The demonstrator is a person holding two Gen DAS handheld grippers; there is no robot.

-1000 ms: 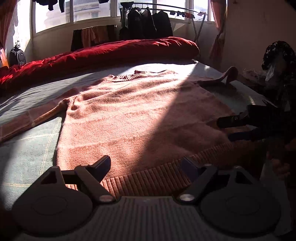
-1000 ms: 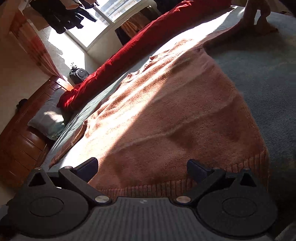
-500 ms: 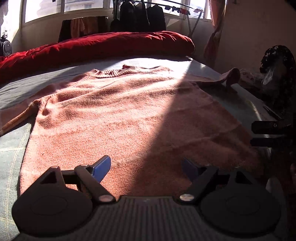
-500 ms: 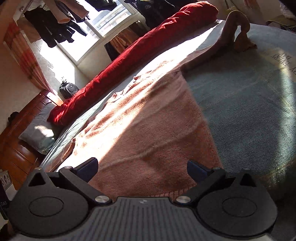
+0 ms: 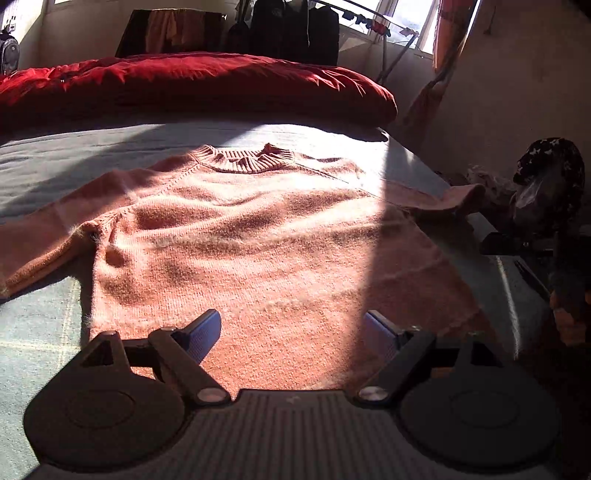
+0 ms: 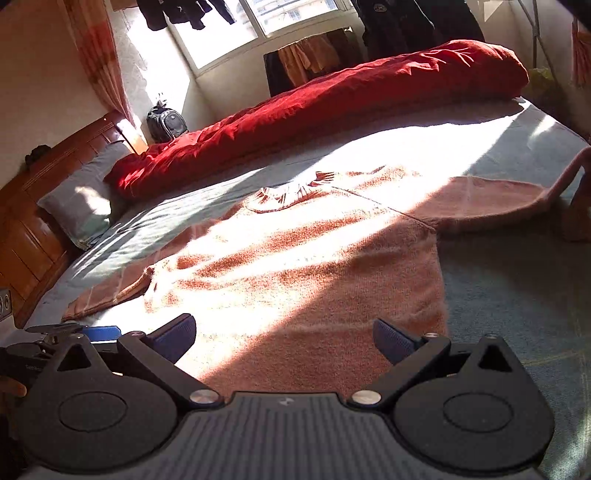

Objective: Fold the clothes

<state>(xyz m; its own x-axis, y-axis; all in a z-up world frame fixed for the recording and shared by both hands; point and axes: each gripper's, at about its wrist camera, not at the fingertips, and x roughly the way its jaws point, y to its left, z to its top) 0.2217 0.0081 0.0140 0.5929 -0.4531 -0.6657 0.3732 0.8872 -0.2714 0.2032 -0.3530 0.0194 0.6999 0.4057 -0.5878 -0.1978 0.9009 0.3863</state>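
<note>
Nearest in each wrist view, a pair of black tongs with blue pads stands spread wide with nothing between the pads: the left tongs (image 5: pixel 291 332) hang just above the bottom hem of a salmon-pink knitted sweater (image 5: pixel 258 240), and the right tongs (image 6: pixel 284 336) hang over the same hem nearer the sweater's right edge. Neither touches the knit as far as the views show. The sweater lies flat and fully spread on the grey-green bed (image 6: pixel 517 295), hem toward the tongs, ribbed collar (image 5: pixel 247 160) at the far end. One sleeve (image 5: pixel 40 251) stretches out to the left; the other sleeve (image 6: pixel 491 203) reaches right, its cuff drooping off the bed's edge. No fold shows anywhere in it, so by the pictures the folding is all left to do: sleeves inward, then the body doubled. Beyond the collar, a rolled red quilt (image 6: pixel 332 110) runs along the bed's far side, and behind it dark clothes hang at a sunlit window (image 6: pixel 240 29).
</note>
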